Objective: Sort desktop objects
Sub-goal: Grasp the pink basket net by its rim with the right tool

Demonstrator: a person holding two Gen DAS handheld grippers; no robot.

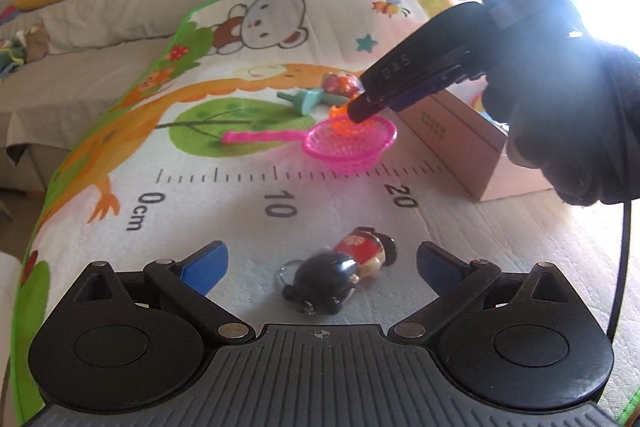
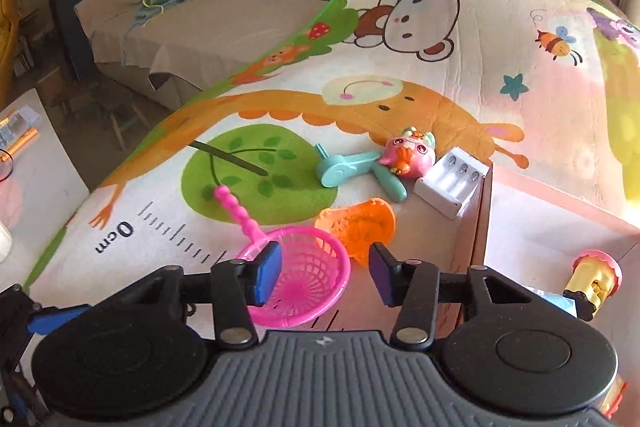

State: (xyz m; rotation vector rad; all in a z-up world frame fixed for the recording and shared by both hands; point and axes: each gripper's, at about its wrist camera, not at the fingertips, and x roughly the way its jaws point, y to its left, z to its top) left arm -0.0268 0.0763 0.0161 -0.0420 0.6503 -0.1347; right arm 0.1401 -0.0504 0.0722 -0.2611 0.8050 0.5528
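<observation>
Sofa cushions and plush toys fill the back of the room, and I am working over a cartoon play mat (image 2: pixel 460 75) spread on the table in front of them.

My right gripper (image 2: pixel 324 277) hangs over the pink toy strainer (image 2: pixel 308 275), its jaws part-way apart; one pad sits at the rim near the handle, the other is clear of the basket, so nothing is clamped. Just beyond the strainer lies an orange scoop (image 2: pixel 360 225), touching or nearly touching its far rim. Further out are a teal toy (image 2: pixel 352 169), a pink round toy (image 2: pixel 408 155) and a white battery charger (image 2: pixel 452 185) leaning against the pink cardboard box (image 1: pixel 456 143) on the right. My left gripper (image 1: pixel 322 267) is spread wide, low over a doll keychain (image 1: pixel 344 271) lying on its side between the fingers, untouched.

I judge the risks as these: the strainer's thin rim could slip or flip if I close off-centre, and its basket may drag the orange scoop along. The two tools are close together, so a hasty lift could knock one against the other.

Readable writing: the mat's printed ruler shows "0cm", "10" and "20"; the right tool's finger reads "DAS" in the left view. Print on the box is too small to make out.
</observation>
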